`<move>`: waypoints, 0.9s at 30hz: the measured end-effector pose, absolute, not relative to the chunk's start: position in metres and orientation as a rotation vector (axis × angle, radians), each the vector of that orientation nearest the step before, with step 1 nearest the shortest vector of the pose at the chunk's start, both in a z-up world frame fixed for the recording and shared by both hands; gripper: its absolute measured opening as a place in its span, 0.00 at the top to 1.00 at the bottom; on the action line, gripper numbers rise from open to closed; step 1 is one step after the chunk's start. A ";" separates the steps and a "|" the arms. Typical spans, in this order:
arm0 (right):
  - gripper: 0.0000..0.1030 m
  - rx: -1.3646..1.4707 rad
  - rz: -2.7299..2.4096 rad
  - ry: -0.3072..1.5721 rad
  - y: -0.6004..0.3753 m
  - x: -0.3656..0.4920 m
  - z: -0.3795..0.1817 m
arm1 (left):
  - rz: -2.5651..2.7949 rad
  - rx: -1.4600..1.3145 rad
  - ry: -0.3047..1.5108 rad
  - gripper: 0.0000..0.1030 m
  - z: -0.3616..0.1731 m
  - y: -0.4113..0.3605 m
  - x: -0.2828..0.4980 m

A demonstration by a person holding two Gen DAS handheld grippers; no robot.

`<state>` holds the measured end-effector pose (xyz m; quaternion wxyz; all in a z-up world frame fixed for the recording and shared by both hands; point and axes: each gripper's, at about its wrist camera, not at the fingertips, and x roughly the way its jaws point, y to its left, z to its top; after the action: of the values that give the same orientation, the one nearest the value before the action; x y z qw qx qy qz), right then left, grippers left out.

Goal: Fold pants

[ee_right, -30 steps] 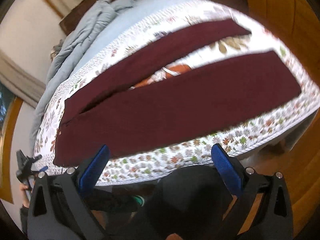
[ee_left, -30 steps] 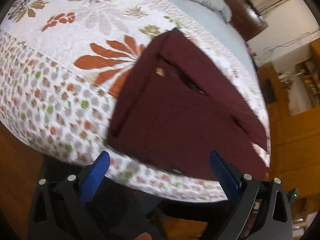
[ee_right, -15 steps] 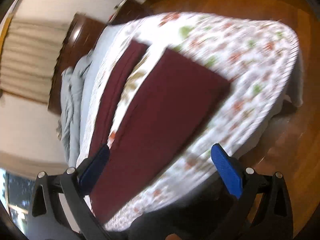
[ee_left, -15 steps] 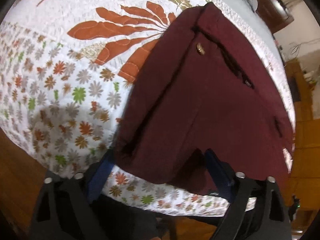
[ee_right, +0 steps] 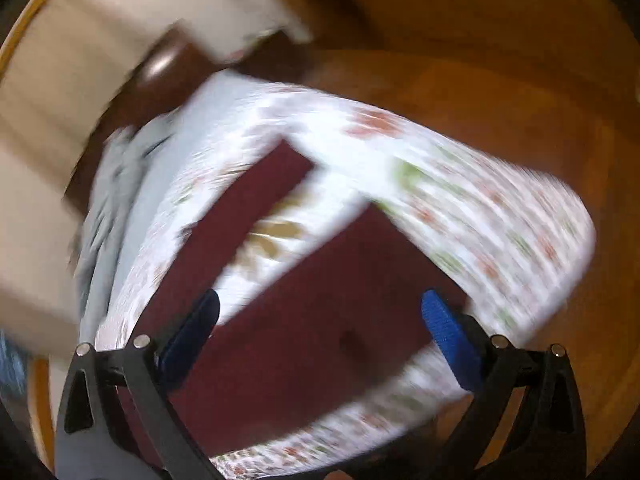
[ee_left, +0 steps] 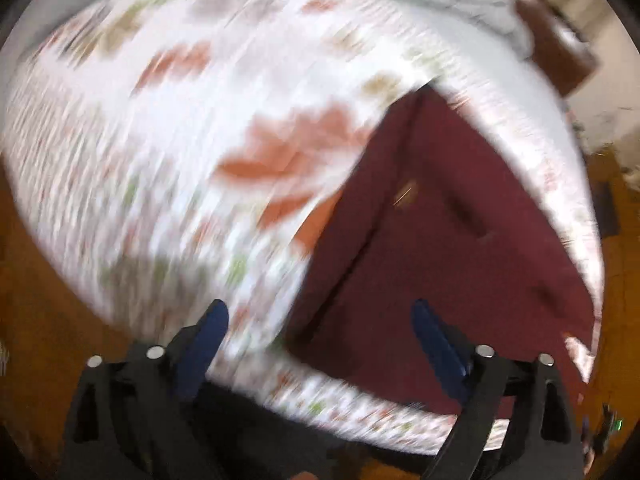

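Dark maroon pants point(ee_left: 432, 248) lie flat on a bed with a white floral quilt point(ee_left: 160, 152). The left wrist view shows the waist end with a small brass button point(ee_left: 405, 192). My left gripper point(ee_left: 320, 316) is open and empty, above the near waist corner at the bed's edge. The right wrist view shows the two spread legs, the near one point(ee_right: 320, 320) and the far one point(ee_right: 240, 216). My right gripper point(ee_right: 320, 308) is open and empty, just above the near leg's cuff end. Both views are motion-blurred.
A crumpled grey blanket point(ee_left: 452, 4) lies at the head of the bed beside a dark wooden headboard point(ee_left: 556, 48). Orange wooden floor point(ee_right: 480, 60) surrounds the bed. The quilt's edge point(ee_right: 520, 240) drops off close to the pant cuffs.
Both grippers are moving fast. The left one has pulled back and swung leftward from the waist. The right one has come down closer over the near leg's cuff end.
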<state>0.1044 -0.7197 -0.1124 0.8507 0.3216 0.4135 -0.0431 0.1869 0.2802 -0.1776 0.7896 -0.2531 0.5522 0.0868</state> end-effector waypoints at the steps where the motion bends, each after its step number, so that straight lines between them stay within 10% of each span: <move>1: 0.02 0.657 -0.004 0.937 -0.712 0.131 -0.114 | 0.119 -0.534 1.154 0.09 -0.163 0.282 0.206; 11: 0.02 0.478 0.063 1.188 -0.683 0.270 -0.134 | -0.184 -0.279 1.212 0.04 -0.168 0.256 0.399; 27: 0.02 0.528 0.203 1.260 -0.719 0.363 -0.149 | -0.396 -0.295 1.328 0.04 -0.255 0.238 0.488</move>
<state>0.3635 -0.7187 -0.1490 0.7709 0.2433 0.5812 0.0934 0.4879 0.2379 -0.2553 0.7593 -0.1354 0.6099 -0.1819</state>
